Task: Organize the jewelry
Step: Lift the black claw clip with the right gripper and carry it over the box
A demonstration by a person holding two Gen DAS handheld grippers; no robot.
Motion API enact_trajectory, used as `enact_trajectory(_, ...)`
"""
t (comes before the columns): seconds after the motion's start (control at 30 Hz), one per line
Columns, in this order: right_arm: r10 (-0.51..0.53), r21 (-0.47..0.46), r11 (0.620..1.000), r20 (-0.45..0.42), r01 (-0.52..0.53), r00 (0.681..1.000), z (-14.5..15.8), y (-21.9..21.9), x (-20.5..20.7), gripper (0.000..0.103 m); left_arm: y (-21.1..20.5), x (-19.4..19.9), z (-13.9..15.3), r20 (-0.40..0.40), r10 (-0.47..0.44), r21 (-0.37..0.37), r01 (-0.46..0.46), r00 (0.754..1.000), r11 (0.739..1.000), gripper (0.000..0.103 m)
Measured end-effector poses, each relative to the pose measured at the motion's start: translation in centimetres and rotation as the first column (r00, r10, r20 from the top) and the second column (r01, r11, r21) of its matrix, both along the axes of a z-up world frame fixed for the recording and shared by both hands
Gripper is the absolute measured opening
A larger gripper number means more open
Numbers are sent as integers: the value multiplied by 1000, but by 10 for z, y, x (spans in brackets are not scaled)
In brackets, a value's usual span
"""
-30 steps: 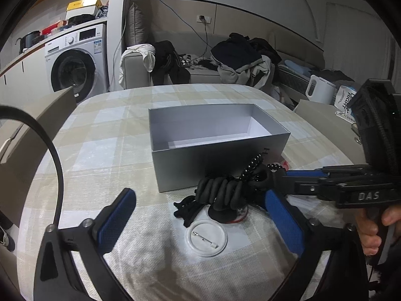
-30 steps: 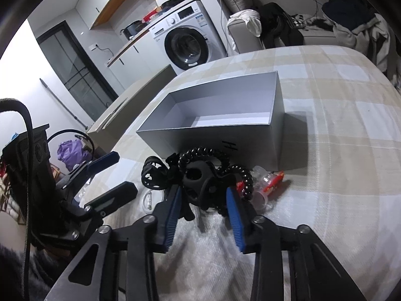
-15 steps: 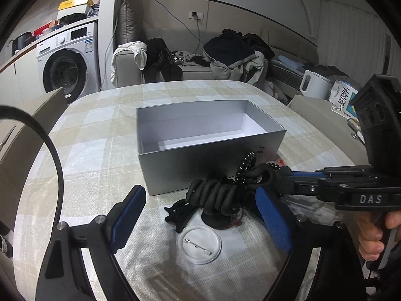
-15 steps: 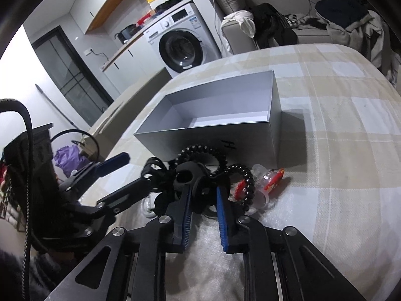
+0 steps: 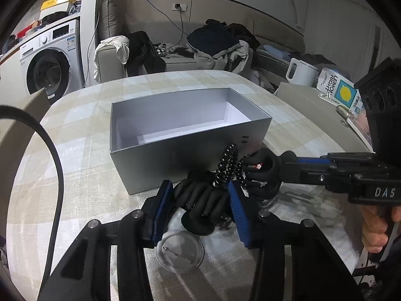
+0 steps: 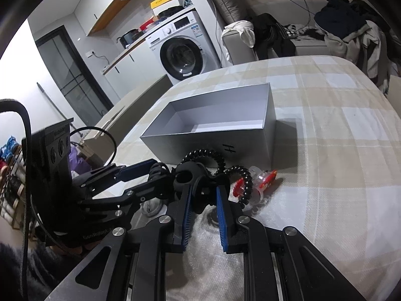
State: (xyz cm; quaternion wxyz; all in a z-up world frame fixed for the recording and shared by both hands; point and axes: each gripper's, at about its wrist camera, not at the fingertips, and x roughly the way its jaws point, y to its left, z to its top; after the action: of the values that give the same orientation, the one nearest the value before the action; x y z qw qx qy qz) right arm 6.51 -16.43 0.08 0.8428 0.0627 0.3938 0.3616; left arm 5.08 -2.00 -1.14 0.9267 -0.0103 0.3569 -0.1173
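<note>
- The black hand stand (image 5: 205,198) sits on the table, touching the grey box (image 5: 175,160).
- The left gripper (image 5: 200,208) is closing around it, not pinching yet.
- The right gripper (image 6: 203,200) squeezes the stand's top.
- It looks stiff and light; the bead bracelet (image 5: 226,165) may slip.

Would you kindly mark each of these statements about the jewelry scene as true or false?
1. The grey box stands open, with no lid on it. True.
2. The bead bracelet lies inside the box. False: it is draped on the black hand-shaped stand, outside and in front of the box.
3. The round pin badge lies on the tablecloth, outside the box. True.
4. The right gripper holds nothing, its jaws wide apart. False: its jaws are closed on the black hand-shaped stand.
</note>
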Motion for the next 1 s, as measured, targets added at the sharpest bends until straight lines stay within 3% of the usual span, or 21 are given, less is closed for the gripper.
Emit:
enact_trajectory(0.57, -42, 50, 998, 45, 40, 998, 14, -17, -6, 17, 4, -23, 27, 100, 21, 26, -23, 995, 999, 39)
enact_trajectory(1.0, -101, 102, 991, 82, 92, 992, 38, -29, 0, 18, 13, -13, 54, 174, 85, -17, -83, 981, 996, 39)
